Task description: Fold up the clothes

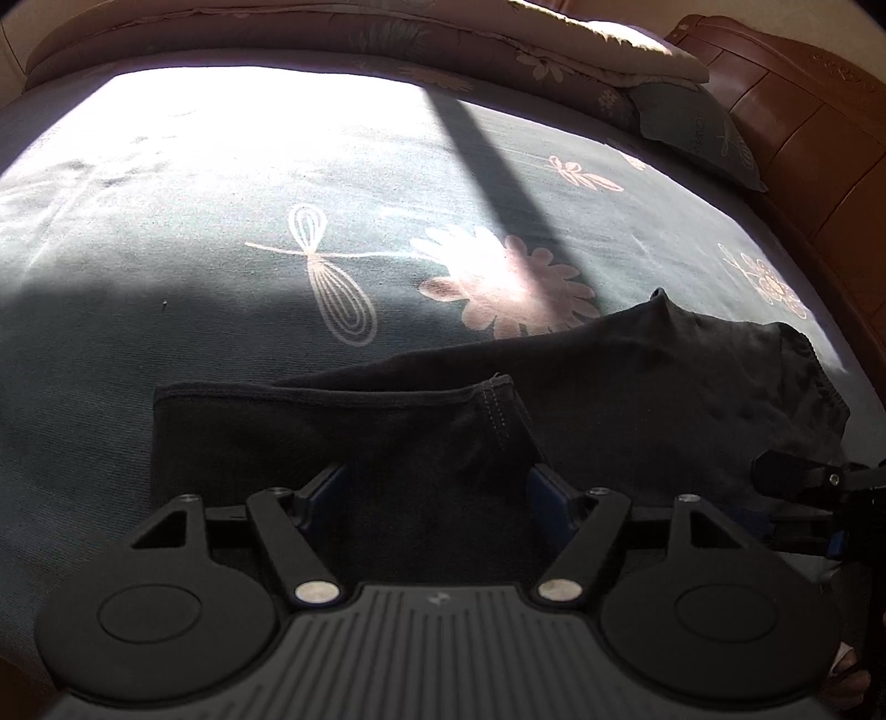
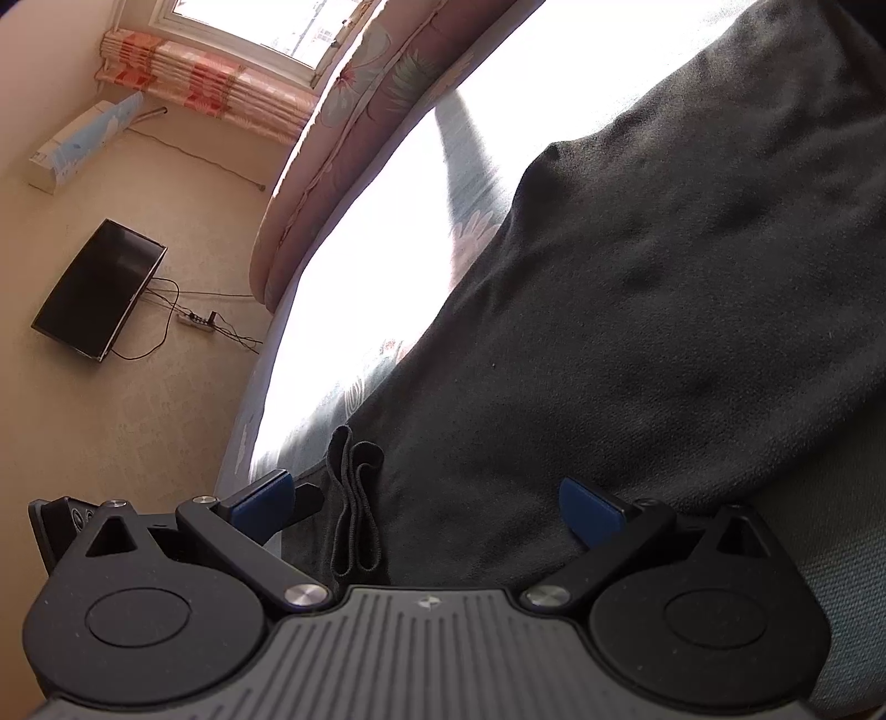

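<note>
A dark grey garment (image 1: 609, 382) lies on a teal bedsheet (image 1: 166, 343) printed with pink flowers, one hemmed end folded over toward me. My left gripper (image 1: 437, 487) hangs open just above that folded end, its blue pads (image 1: 326, 493) spread with cloth beneath them. In the right wrist view the same garment (image 2: 664, 310) fills the right side, with a looped band (image 2: 354, 498) at its near edge. My right gripper (image 2: 426, 498) is open over that edge, nothing pinched between its pads (image 2: 587, 504). The right gripper's tip (image 1: 803, 476) shows at the left view's right edge.
A folded floral quilt (image 1: 387, 33) and a pillow (image 1: 692, 133) lie at the far side of the bed, beside a brown wooden headboard (image 1: 803, 111). Bright sunlight washes out the sheet's middle. On the floor lie a black screen (image 2: 99, 288), a power strip (image 2: 196, 320) and cables.
</note>
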A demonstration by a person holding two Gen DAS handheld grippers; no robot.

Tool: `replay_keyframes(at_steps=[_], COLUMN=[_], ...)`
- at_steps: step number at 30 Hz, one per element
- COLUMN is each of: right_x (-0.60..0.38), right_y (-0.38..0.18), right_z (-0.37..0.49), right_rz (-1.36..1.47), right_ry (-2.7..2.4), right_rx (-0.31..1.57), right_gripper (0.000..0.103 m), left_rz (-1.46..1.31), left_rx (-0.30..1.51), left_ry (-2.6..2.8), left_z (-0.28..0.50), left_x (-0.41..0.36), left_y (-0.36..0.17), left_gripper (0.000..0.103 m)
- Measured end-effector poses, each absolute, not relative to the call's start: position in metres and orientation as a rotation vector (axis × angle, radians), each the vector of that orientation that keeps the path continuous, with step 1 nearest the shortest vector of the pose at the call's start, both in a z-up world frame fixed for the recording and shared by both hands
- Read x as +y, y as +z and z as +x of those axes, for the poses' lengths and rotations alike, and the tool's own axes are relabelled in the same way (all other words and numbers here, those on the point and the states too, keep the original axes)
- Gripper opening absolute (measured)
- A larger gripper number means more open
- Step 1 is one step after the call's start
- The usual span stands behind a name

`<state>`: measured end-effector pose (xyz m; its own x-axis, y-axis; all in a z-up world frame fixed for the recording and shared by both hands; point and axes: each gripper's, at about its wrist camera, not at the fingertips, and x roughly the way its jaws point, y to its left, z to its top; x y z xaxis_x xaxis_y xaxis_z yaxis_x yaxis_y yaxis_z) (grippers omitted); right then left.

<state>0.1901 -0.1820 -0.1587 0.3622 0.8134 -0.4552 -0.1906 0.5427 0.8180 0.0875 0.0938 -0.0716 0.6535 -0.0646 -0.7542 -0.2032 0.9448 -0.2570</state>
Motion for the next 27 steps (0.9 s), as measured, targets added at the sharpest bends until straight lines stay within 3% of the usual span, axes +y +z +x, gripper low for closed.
replay_keyframes(at_steps=[4,16,27], right_x=[-0.182,-0.178,-0.172], right_y=[-0.160,-0.159,-0.160], right_z=[0.191,0.181,0.180], right_rz=[0.745,0.649,0.626], right_ry=[0.743,0.810,0.810], right_rx=[0.991,0.918,0.870], right_gripper=[0.103,0.103,0.103], left_rz=[-0.395,-0.387,-0.588], left_rx=[0.887,0.838,0.749], left_ry=[0.054,0.017,0.086], left_z=[0.084,0.062,0.078], left_x=[0.104,0.116,0.193], left_y=[-0.084,-0.082,-0.089], left_gripper=[0.101,0.102,0.102])
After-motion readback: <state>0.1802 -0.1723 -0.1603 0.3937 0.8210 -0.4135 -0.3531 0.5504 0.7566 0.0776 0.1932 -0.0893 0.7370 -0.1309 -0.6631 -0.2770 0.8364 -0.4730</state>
